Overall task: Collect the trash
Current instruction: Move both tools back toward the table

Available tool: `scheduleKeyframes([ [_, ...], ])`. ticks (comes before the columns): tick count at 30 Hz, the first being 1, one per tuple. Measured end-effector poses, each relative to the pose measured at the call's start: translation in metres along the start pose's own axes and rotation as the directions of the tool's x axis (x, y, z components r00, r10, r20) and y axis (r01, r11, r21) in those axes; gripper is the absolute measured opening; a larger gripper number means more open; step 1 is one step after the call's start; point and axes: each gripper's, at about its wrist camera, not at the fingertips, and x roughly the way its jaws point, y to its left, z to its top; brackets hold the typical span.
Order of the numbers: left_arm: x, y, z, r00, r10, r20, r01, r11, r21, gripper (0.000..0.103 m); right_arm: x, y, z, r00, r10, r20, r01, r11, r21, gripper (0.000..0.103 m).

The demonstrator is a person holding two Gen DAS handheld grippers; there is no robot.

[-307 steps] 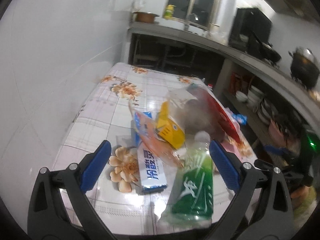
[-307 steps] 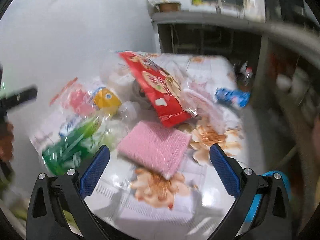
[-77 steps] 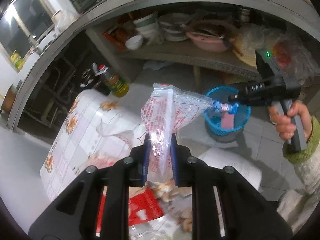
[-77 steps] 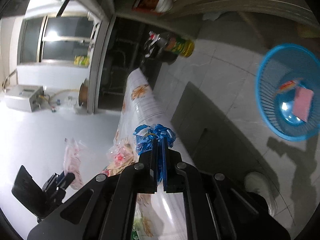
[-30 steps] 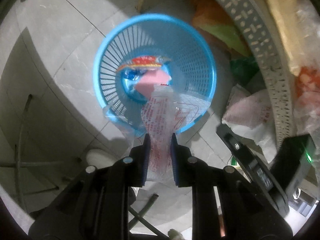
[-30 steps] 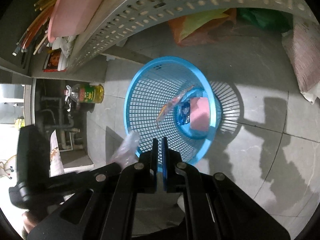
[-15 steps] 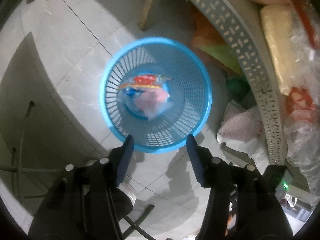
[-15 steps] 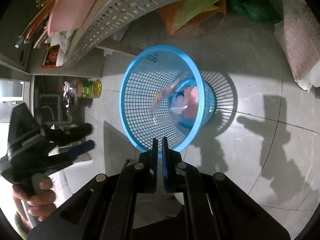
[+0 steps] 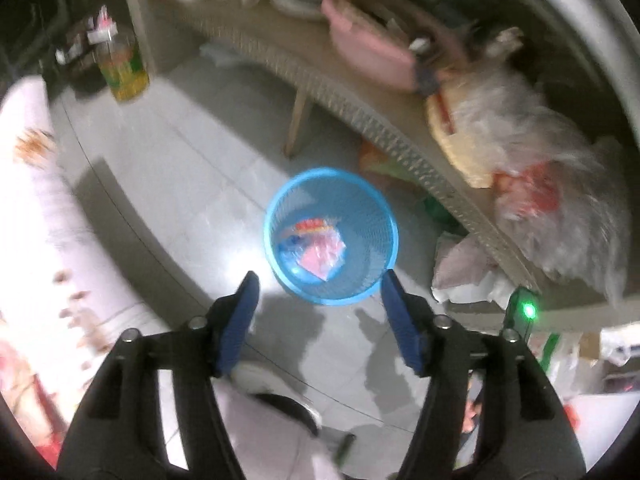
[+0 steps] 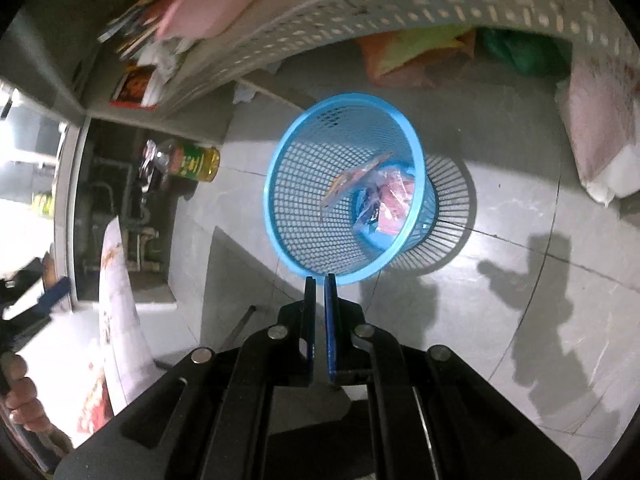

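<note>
Jaws of the left gripper [image 9: 318, 284] are seen spreading further apart, with nothing between the blue pads; only floor and the blue basket [image 9: 280, 200] show through the gap. The right gripper [image 10: 319, 280] is clenched tight on nothing, its two pads almost touching, poised just short of the basket rim as seen from its own camera.

Trash is noted inside the basket: a pink flat piece [image 10: 394, 208], a clear crinkled bag [image 9: 326, 246] lying over it, a blue wrapper [image 10: 366, 210], and a red-and-yellow packet [image 10: 352, 182] leaning against the mesh wall. All of it sits low, well under the rim.

Risks, judged from here:
- The packet stands on edge against the wall; it could be tipped out if the light basket is knocked by a gripper or foot.
- The basket stands on bare tile [image 9: 192, 184] and looks light and easily toppled; a low pass of either claw across the rim would be enough.
- The left view is heavily blurred, so aim on any next pick is likely to be poor until the hand steadies.
- A red wrapper [image 10: 94, 404] is glimpsed on the floral tablecloth [image 9: 36, 240]; what else remains there cannot be told. Thin film may be missed or only partly pinched.
- The cluttered shelf [image 9: 360, 112] and bagged goods [image 9: 540, 184] lie near the basket and could be snagged on the swing back.
- The oil bottle [image 10: 192, 164] on the floor is well apart; little threat is judged.
</note>
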Motion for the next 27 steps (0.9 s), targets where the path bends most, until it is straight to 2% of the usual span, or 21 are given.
scheduleKeyframes([
  [2, -0.031, -0.001, -0.017, 0.997, 0.002, 0.079, -0.003, 1.000, 0.016, 0.075, -0.011, 0.012, -0.006, 1.000, -0.016, 0.014, 0.017, 0.998, -0.055, 0.008],
  [3, -0.049, 0.000, -0.028, 0.993, -0.011, 0.117, 0.008, 1.000, 0.024, 0.077, -0.020, 0.023, -0.011, 0.999, -0.035, 0.032, 0.039, 0.994, -0.101, 0.016],
  [6, -0.083, 0.003, -0.055, 0.986, -0.031, 0.161, 0.024, 0.999, 0.043, 0.081, -0.043, 0.052, -0.020, 0.992, -0.088, 0.093, 0.108, 0.968, -0.225, 0.043],
  [7, -0.096, 0.006, -0.065, 0.985, -0.029, 0.171, 0.022, 0.999, 0.046, 0.082, -0.050, 0.061, -0.023, 0.988, -0.101, 0.115, 0.128, 0.957, -0.261, 0.046],
  [10, -0.122, 0.015, -0.089, 0.979, -0.036, 0.199, 0.031, 0.999, 0.031, 0.083, -0.072, 0.098, -0.037, 0.972, -0.130, 0.195, 0.198, 0.902, -0.384, 0.067],
  [15, -0.158, 0.045, -0.131, 0.957, -0.048, 0.286, 0.077, 0.993, -0.090, 0.089, -0.095, 0.153, -0.064, 0.942, -0.141, 0.305, 0.290, 0.801, -0.524, 0.090],
  [18, -0.174, 0.067, -0.155, 0.944, -0.067, 0.324, 0.124, 0.979, -0.159, 0.091, -0.105, 0.188, -0.086, 0.917, -0.140, 0.373, 0.355, 0.712, -0.606, 0.097],
  [22, -0.199, 0.095, -0.188, 0.922, -0.023, 0.386, 0.115, 0.970, -0.216, 0.095, -0.110, 0.217, -0.111, 0.891, -0.142, 0.432, 0.418, 0.628, -0.656, 0.097],
  [27, -0.226, 0.122, -0.226, 0.897, 0.043, 0.440, 0.075, 0.966, -0.248, 0.095, -0.112, 0.242, -0.132, 0.897, -0.126, 0.424, 0.411, 0.591, -0.694, 0.097],
])
